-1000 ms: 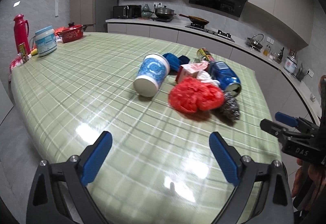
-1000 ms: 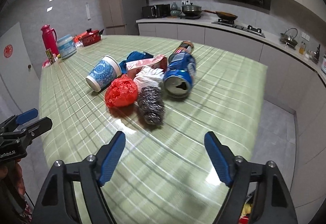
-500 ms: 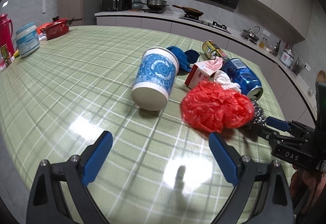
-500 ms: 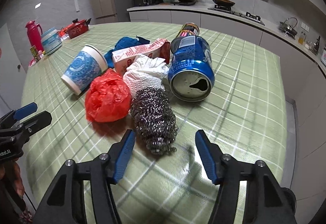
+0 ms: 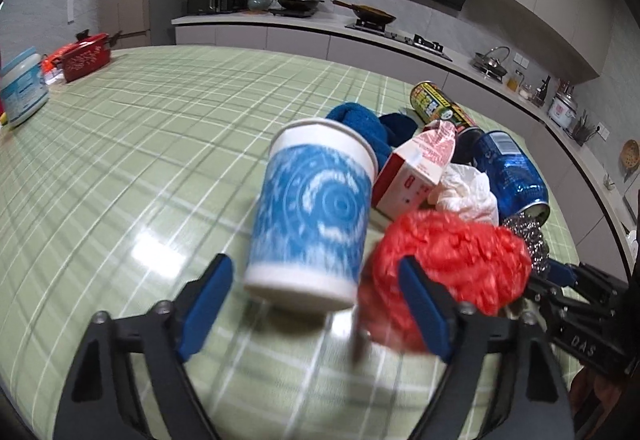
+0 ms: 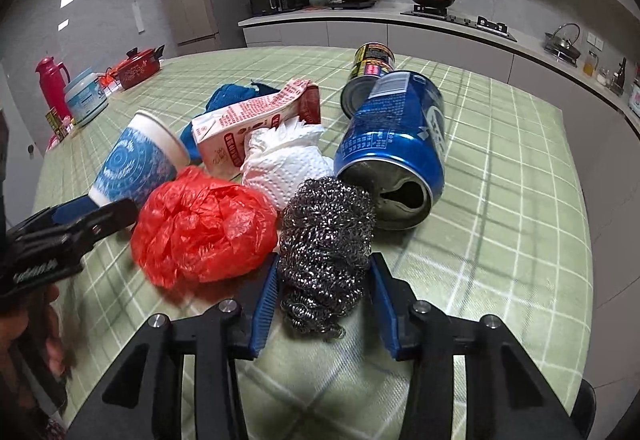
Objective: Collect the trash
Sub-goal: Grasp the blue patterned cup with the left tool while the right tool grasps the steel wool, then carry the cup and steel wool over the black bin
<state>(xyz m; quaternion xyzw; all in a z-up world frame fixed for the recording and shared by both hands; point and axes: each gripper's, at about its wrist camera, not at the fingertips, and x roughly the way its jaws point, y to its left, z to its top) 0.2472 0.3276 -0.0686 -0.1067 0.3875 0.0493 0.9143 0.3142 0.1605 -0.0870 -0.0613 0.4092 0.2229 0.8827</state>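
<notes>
right claw (image 6: 322,304) closing on wiry steel scourer (image 6: 326,236), crinkly red bag (image 6: 202,230)

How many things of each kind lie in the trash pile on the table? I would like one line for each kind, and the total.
Drink cans: 2 (blue can, yellow-black can)
Paper cup: 1
Carton: 1
White tissue: 1
Red plastic bag: 1
Steel wool scourer: 1
Blue cloth: 1
Total: 8

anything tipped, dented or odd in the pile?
Yes. The blue can lies on its side, rim dented, mouth open toward the camera. The paper cup is tipped over too. No spill visible on the tablecloth.
</notes>
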